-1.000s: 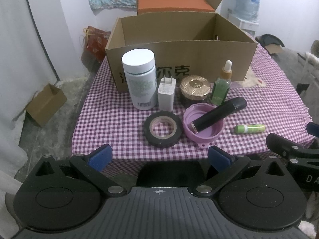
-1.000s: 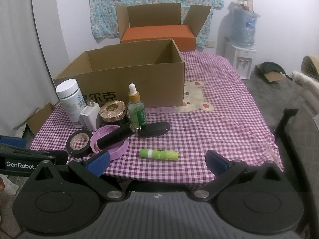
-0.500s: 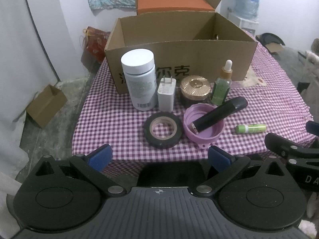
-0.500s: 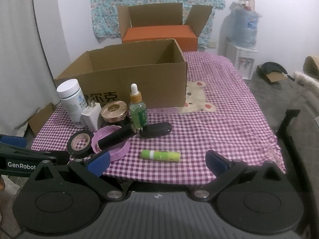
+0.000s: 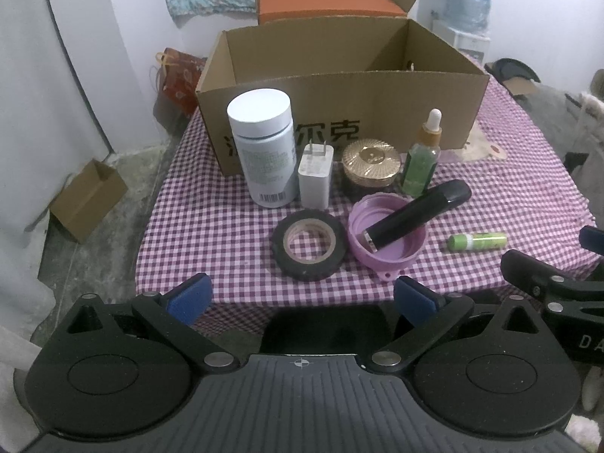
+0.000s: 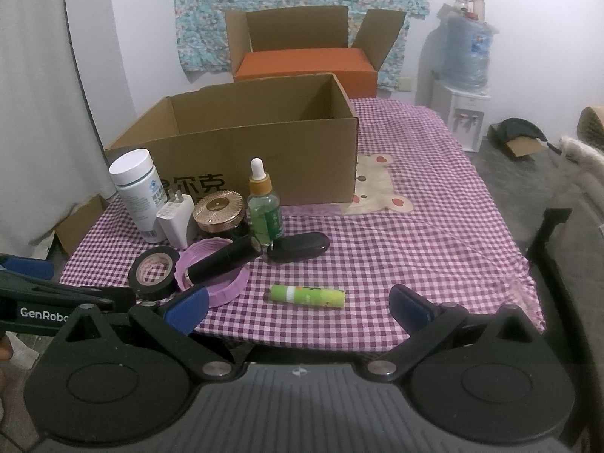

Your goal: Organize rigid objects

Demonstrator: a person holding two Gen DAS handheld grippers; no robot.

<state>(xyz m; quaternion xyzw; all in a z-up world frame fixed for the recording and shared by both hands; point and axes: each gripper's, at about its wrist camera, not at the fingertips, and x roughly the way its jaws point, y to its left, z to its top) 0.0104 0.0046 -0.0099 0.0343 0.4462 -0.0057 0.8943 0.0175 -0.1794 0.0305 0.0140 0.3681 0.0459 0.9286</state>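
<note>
From my remote station, both grippers hang just off the near edge of the checked tablecloth (image 5: 211, 226), each with jaws released and nothing between them: the left gripper (image 5: 302, 294) faces the tape roll at 12 o'clock, and the right gripper (image 6: 298, 307) faces the green glue stick at 12 o'clock. Reading the left wrist view from left to right, a white bottle (image 5: 264, 151) stands upright at 11 o'clock, touching or just beside a white plug adapter (image 5: 315, 177) with its prongs up. A gold-lidded jar (image 5: 372, 166) stands next, and a green dropper bottle (image 5: 421, 162) stands upright just beside it at 1 o'clock. In the front row, a black tape roll (image 5: 309, 243) lies flat, just beside a purple lid (image 5: 387, 238) turned open side up. A long black device (image 5: 417, 213) lies tilted with one end inside the lid and the other end over its rim toward 2 o'clock. The green glue stick (image 5: 477, 241) lies on its side well right of the lid. Behind the row stands an open cardboard box (image 5: 377, 113) with printed characters; whether the bottles touch it I cannot tell. An orange box (image 6: 305, 68) sits farther back at 12 o'clock, and a water dispenser (image 6: 466, 87) stands on the floor at 2 o'clock.
</note>
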